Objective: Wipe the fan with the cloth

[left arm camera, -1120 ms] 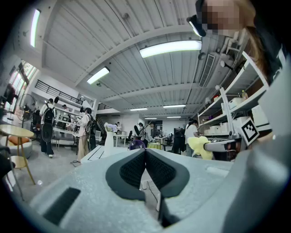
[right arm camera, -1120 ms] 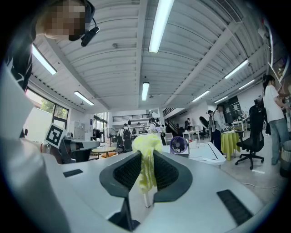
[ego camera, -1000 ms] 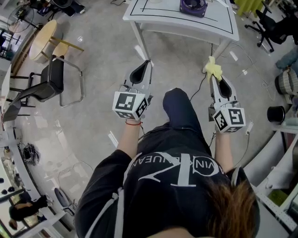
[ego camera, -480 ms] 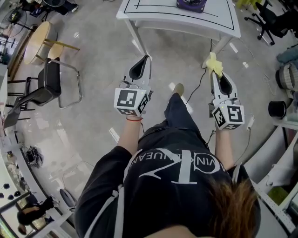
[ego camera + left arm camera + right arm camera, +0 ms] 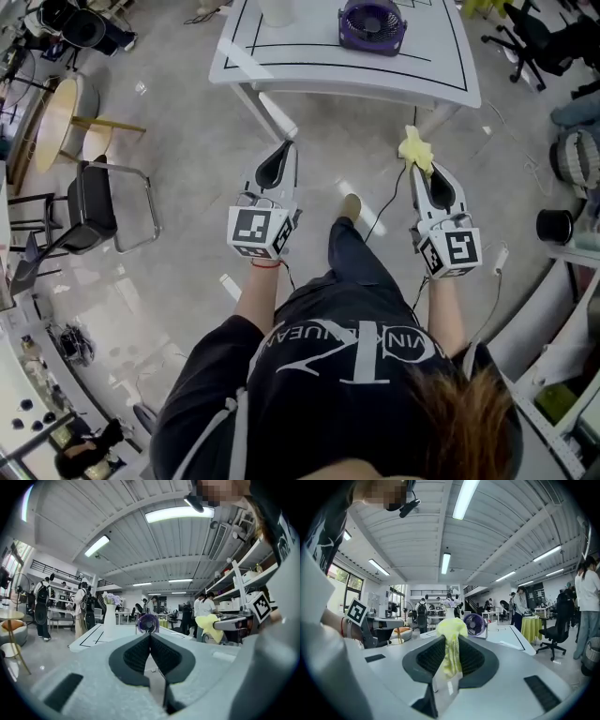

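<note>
Left gripper view: flowers [image 5: 113,599] in vase [image 5: 109,622]

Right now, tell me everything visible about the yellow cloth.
The yellow cloth is a small, soft, crumpled piece, fabric by its look. The right gripper is shut on it: a narrow strip is pinched between the pads, and a bunched wad sticks out past the fingertips. It is held in the air above the floor, short of the white table, touching only the gripper. It is well apart from the purple fan on that table.
</note>
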### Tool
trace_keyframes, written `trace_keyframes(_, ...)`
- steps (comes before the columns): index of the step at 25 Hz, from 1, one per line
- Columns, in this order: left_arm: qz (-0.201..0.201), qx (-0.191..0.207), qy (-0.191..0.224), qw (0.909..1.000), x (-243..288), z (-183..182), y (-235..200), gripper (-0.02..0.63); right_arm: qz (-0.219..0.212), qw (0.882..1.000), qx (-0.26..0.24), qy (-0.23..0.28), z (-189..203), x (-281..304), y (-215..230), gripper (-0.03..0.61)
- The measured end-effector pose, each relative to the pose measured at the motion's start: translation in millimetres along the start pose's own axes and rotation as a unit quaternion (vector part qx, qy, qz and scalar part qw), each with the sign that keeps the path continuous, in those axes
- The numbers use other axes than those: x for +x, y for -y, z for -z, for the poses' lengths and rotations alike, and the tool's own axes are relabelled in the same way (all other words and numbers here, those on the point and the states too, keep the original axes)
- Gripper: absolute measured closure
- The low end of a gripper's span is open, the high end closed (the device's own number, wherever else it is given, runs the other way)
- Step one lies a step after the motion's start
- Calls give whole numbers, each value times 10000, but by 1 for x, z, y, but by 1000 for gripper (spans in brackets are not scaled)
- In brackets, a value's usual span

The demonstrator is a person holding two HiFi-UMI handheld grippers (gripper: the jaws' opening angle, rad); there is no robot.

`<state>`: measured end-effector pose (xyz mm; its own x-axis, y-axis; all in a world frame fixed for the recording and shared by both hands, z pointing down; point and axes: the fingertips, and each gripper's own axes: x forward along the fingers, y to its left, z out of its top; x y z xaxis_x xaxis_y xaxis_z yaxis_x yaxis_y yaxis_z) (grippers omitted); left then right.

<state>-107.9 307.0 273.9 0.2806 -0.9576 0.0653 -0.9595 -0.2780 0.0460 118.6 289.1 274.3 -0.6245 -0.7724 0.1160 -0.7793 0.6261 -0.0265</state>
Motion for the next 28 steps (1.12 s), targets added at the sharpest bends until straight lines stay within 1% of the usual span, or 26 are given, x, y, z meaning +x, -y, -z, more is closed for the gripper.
trace_keyframes(5,36,-108,-118,9999,52,9,-24,609,-90,9998,-124,-158,6,54,18,500)
trace_keyframes(10,78,-200,-352,9992,94,25,-38,609,-233,9989,-239,-338,12,103,34,495)
trace_keyframes(16,101,-260,-522,9982,139,37,-55,609,-223,9986,-285,-383,16,154,54,495)
trace_keyframes(21,188,-268,-640,9974,175,44,-65,609,-219,9985,-265,-422,18,192,67,495)
trace_keyframes(28,243,-248,-774,9964,217,50,-72,609,-392,9969,-468,-490,19,233,84,495)
